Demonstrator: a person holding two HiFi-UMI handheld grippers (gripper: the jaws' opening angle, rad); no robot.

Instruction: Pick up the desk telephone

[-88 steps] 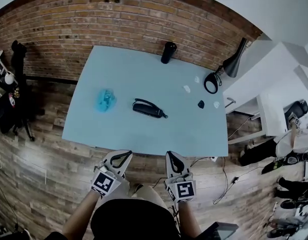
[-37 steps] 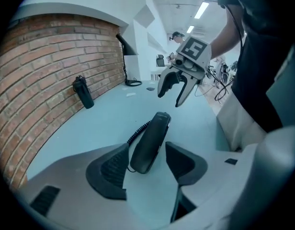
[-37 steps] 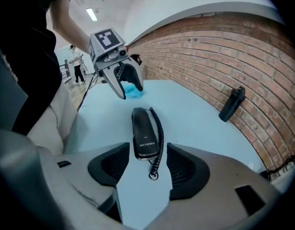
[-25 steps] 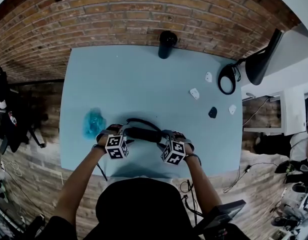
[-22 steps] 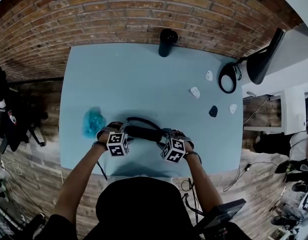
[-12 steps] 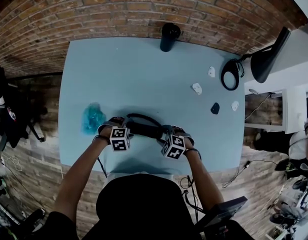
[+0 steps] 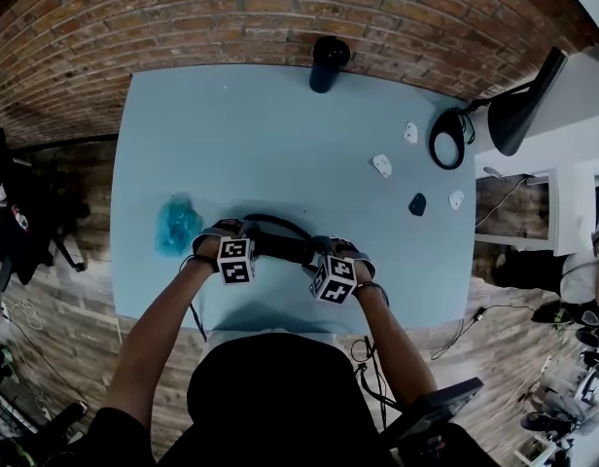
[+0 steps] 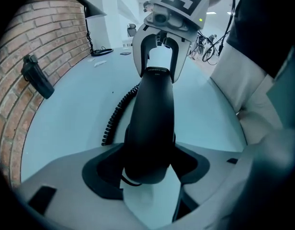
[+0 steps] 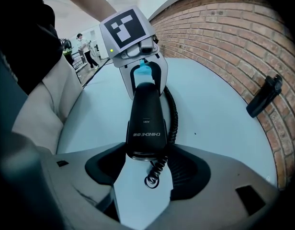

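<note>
The black desk telephone handset (image 7: 280,249) lies on the light blue table (image 7: 280,144), its coiled cord (image 7: 270,224) curling behind it. My left gripper (image 7: 225,232) points steeply down over the handset's left end. In the left gripper view that end (image 8: 150,123) sits between the jaws with almost no gap showing. My right gripper (image 7: 334,248) straddles the right end. In the right gripper view the printed end (image 9: 146,123) and a cord loop (image 9: 152,178) lie between its jaws, which are opening. The handset rests flat on the table.
A crumpled blue object (image 7: 175,227) lies just left of my left hand. A black cylinder (image 7: 324,63) stands at the back by the brick wall. Small white pieces (image 7: 381,165), a small black piece (image 7: 417,203) and a black lamp (image 7: 445,144) are at the right.
Both hands came from the table's near edge to the handset's two ends. Over the last second the left gripper sank a little further over its end; the right one stayed in place.
</note>
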